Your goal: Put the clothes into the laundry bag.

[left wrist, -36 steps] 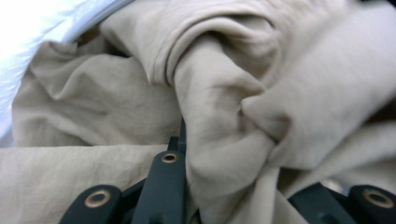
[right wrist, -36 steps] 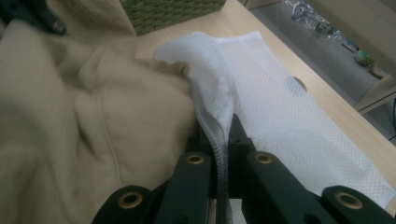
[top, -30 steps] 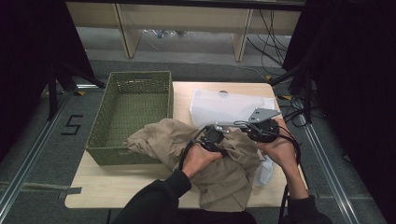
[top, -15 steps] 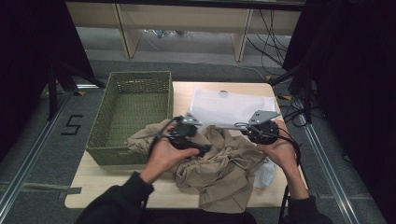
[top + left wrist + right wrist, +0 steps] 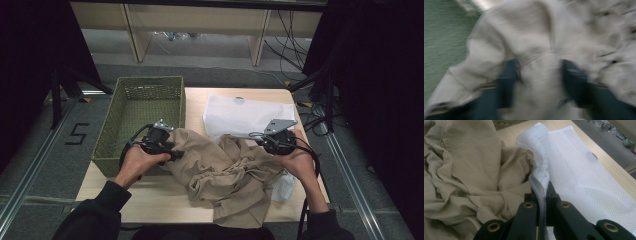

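1. The left hand-held gripper has just been closing; its jaws are clamped on a fold of the beige garment beside the green basket.
2. The right hand-held gripper is pinched tight on the zipper edge of the white mesh bag.
3. The garment lies crumpled across the desk, overlapping the bag's near edge.

Your bench is light wood. A green woven basket sits at its left edge, overhanging that side. A white mesh bag lies flat toward the far right corner. A crumpled beige garment covers the middle, spilling over the near edge.
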Demonstrator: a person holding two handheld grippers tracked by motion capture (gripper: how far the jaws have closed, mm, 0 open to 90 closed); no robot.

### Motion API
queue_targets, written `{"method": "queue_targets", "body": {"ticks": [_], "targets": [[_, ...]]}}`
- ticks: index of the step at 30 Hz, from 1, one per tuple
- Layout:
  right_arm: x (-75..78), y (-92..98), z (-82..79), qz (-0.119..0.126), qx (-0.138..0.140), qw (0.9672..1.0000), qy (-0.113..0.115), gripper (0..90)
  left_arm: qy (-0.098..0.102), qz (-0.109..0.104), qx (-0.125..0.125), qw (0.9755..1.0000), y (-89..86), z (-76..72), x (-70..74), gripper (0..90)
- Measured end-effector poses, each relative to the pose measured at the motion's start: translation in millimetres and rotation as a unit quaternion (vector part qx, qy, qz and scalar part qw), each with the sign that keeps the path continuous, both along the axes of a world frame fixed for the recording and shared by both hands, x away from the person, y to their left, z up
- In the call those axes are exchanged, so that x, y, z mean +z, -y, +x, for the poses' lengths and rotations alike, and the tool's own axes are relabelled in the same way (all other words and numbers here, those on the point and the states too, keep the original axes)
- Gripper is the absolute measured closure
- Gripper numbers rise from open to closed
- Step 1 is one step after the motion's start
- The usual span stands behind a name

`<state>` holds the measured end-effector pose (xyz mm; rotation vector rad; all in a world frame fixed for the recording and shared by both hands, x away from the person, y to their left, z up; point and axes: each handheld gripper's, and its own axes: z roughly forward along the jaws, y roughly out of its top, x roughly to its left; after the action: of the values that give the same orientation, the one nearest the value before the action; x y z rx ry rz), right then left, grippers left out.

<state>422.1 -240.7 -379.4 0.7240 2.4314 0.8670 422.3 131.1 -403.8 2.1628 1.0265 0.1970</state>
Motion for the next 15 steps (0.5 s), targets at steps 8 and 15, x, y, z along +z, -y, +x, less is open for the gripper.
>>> {"method": "queue_targets", "body": {"ticks": [8,15], "targets": [[0.4,-0.8,-0.2,-0.004,0.006,1.0,0.004,90.0,0.046,0.015,-0.014,0.9987,4.6,-13.3,13.6,88.5],[1.3,-1.1,1.5,0.005,0.002,1.0,0.008,90.0,0.098,-0.001,-0.078,0.9921,46.7,-48.2,38.0,88.7]]}}
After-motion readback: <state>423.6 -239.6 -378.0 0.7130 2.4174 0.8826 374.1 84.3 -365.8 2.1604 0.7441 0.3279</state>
